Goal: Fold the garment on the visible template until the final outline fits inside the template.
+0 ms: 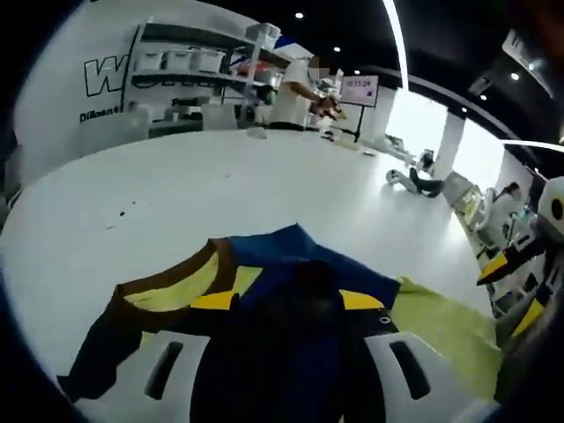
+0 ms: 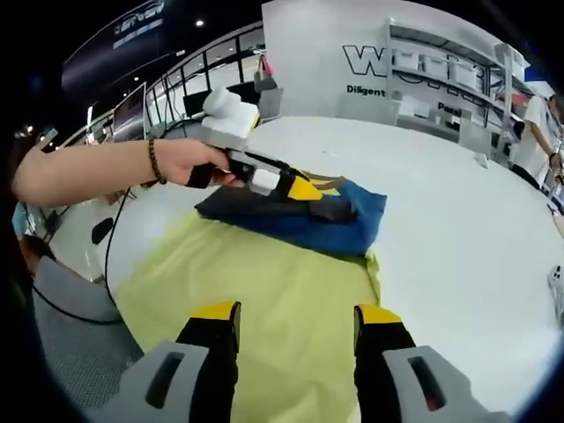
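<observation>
The garment (image 1: 264, 264) is dark blue with brown and yellow panels and lies bunched on the white table (image 1: 220, 194). My left gripper (image 1: 288, 301) has its jaws wide apart, with dark blue cloth piled between them. In the right gripper view a hand (image 2: 181, 159) holds that left gripper (image 2: 330, 207) low on the folded garment (image 2: 352, 225). The garment rests on the far end of the yellow-green template (image 2: 264, 282). My right gripper (image 2: 297, 315) hovers open over the near part of the template, nothing between its jaws. It also shows in the left gripper view as the right gripper (image 1: 511, 286).
The template (image 1: 441, 322) spreads to the right of the garment. A person (image 1: 291, 97) stands by shelves (image 1: 185, 62) beyond the table's far edge. A black cable (image 2: 106, 256) hangs off the table's left side. Bare table (image 2: 458, 203) stretches right of the garment.
</observation>
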A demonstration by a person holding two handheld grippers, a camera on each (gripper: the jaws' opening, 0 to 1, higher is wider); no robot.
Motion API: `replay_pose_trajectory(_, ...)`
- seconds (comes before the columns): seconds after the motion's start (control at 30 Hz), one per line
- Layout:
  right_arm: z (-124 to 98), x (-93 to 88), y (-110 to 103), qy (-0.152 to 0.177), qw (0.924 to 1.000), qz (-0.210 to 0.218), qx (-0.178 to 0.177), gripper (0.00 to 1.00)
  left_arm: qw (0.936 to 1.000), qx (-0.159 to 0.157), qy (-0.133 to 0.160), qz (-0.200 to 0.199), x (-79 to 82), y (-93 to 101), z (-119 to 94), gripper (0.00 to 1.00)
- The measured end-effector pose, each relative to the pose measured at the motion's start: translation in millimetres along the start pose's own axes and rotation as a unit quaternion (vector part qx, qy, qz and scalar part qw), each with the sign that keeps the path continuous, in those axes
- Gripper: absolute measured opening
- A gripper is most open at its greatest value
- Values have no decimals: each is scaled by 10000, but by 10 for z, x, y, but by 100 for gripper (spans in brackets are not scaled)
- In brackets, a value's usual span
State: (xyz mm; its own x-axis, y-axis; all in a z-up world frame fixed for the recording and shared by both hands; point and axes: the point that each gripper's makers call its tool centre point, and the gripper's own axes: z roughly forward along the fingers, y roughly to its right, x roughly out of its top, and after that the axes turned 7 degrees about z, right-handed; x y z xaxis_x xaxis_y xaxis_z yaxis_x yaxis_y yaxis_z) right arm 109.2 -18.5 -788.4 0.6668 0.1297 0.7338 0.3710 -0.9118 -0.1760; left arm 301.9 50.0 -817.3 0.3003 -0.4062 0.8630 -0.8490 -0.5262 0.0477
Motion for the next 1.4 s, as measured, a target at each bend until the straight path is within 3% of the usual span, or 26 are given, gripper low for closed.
replay_pose_trajectory(0.13,-5,-5,4,4,10000,19,-14,49,9976,-218,-125,647,-16,43,-20,33)
replay_pose_trajectory(0.2,-1,-10,4,-2,10000,21,-13,49,9905,-335,-249,1310,-28,77,-17,32)
replay_pose_trajectory(0.23,1,-13,3,-6,10000,25,-13,49,9830,-451,-367,1741,-50,120,-13,32)
replay_pose_trajectory(0.3,2,-14,-2,-8,10000,29,-9,49,9722,-561,-445,2229,-70,187,1,31)
replay_pose_trajectory(0.4,7,-18,-1,-12,10000,44,-15,49,9697,-620,-537,2303,-131,230,32,28)
replay_pose_trajectory(0.43,7,-20,0,-15,10000,50,-19,49,9613,-686,-642,2588,-182,258,51,27)
replay_pose_trajectory(0.47,7,-21,1,-17,10000,51,-19,49,9575,-692,-696,2712,-206,266,61,27)
replay_pose_trajectory(0.57,3,-21,-2,-11,10000,47,-16,49,9529,-729,-724,2852,-234,307,95,26)
replay_pose_trajectory(0.63,2,-29,1,-20,10000,57,-25,49,9446,-813,-704,3100,-228,349,113,22)
replay_pose_trajectory(0.7,0,-33,5,-22,10000,64,-32,49,9407,-800,-723,3216,-223,356,133,19)
replay_pose_trajectory(0.83,-7,-48,23,-35,10000,79,-48,49,9409,-821,-689,3214,-206,367,159,12)
replay_pose_trajectory(0.97,-15,-54,42,-30,9999,92,-59,49,9371,-851,-766,3297,-252,395,188,9)
replay_pose_trajectory(1.17,-16,-53,49,-27,9999,95,-67,49,9387,-852,-749,3257,-258,403,187,0)
replay_pose_trajectory(1.2,-16,-52,49,-26,9999,96,-67,49,9411,-862,-702,3195,-248,414,185,0)
replay_pose_trajectory(1.23,-19,-50,51,-18,9999,97,-68,49,9475,-856,-636,3014,-228,426,173,0)
replay_pose_trajectory(1.33,-22,-48,52,-11,9999,101,-69,49,9546,-826,-525,2814,-188,438,155,0)
replay_pose_trajectory(1.37,-31,-43,52,-2,9999,97,-74,49,9685,-770,-315,2348,-98,450,107,0)
replay_pose_trajectory(1.4,-33,-41,50,1,9999,97,-73,49,9731,-746,-270,2165,-76,444,93,0)
